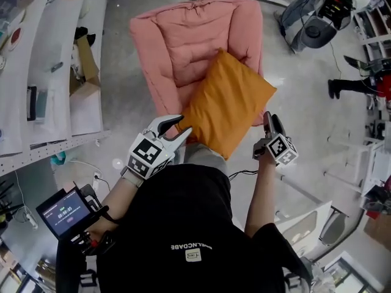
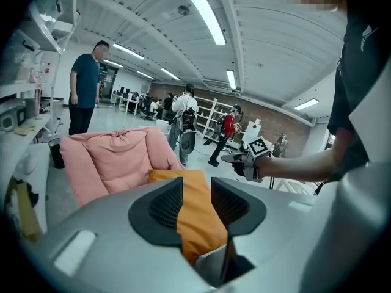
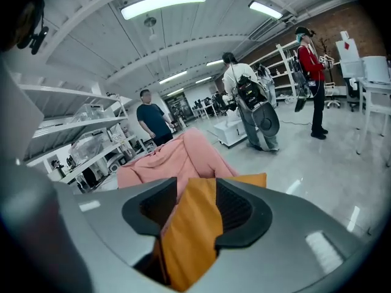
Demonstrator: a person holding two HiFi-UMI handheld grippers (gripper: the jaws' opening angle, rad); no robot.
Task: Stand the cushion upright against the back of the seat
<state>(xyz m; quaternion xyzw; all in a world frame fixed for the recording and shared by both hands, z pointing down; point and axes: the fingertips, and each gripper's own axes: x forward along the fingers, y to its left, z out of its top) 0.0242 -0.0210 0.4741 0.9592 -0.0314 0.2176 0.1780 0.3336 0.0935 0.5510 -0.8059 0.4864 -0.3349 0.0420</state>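
An orange cushion leans tilted on the seat of a pink armchair, its upper corner against the backrest. My left gripper is at the cushion's lower left corner, shut on the fabric; in the left gripper view the orange cloth fills the space between both pads. My right gripper is at the cushion's right edge. In the right gripper view the cushion lies between the jaws, with a gap beside the left pad, so the gripper is open. The pink chair shows beyond.
White shelving and a cardboard box line the left side. A screen device hangs at the lower left. Bags and gear lie on the floor at the upper right. A standing person is behind the chair.
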